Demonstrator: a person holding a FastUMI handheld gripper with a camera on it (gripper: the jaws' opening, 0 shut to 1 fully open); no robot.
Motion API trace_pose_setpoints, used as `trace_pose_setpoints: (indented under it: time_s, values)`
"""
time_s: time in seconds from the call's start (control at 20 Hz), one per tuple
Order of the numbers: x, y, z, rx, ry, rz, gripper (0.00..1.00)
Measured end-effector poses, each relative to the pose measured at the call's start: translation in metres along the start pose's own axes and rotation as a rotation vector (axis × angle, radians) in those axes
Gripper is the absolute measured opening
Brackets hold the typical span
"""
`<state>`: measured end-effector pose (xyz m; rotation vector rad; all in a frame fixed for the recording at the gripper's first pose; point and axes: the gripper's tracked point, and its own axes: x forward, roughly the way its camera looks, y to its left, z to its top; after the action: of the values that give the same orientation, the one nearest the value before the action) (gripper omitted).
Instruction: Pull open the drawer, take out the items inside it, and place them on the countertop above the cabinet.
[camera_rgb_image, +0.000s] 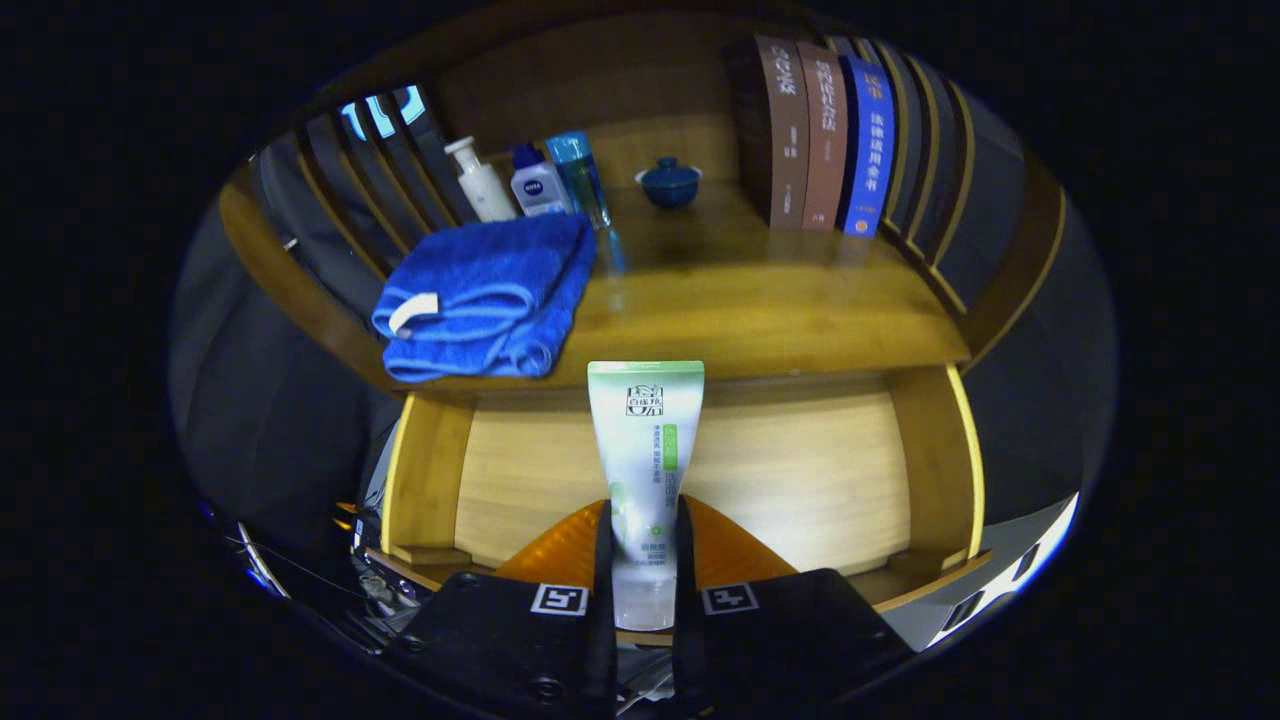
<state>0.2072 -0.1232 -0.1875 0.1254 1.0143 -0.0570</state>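
Above the open drawer (690, 470), the gripper (643, 560) has its two fingers closed on the lower part of a white and green tube (645, 450), which stands up between them with its flat crimped end uppermost, level with the front edge of the countertop (760, 310). The drawer below looks bare from here. On the countertop a folded blue towel (480, 295) lies at the left front, three bottles (530, 180) stand behind it, a small blue lidded cup (669, 183) sits near the back and a row of books (825, 140) stands at the right. I'd say the risk is the tube's top catching the counter's edge if it goes forward too low, which could twist it loose. Set down upright it would likely topple; placed too far left, it would land on the towel.
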Motion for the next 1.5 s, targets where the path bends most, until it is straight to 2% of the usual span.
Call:
trace_pose_setpoints:
  time_s: [0.2,0.5,0.85,1.0,1.2,1.5]
  values:
    - [0.010,0.005,0.046,-0.021,0.017,-0.003,0.26]
    - [0.056,-0.009,0.099,-0.008,0.042,-0.041,0.27]
    - [0.108,-0.027,0.114,-0.014,0.130,-0.094,0.27]
    - [0.122,-0.034,0.116,-0.009,0.143,-0.129,0.31]
    - [0.124,-0.035,0.125,-0.050,0.129,-0.152,0.46]
    - [0.118,-0.026,0.124,-0.065,0.106,-0.142,0.92]
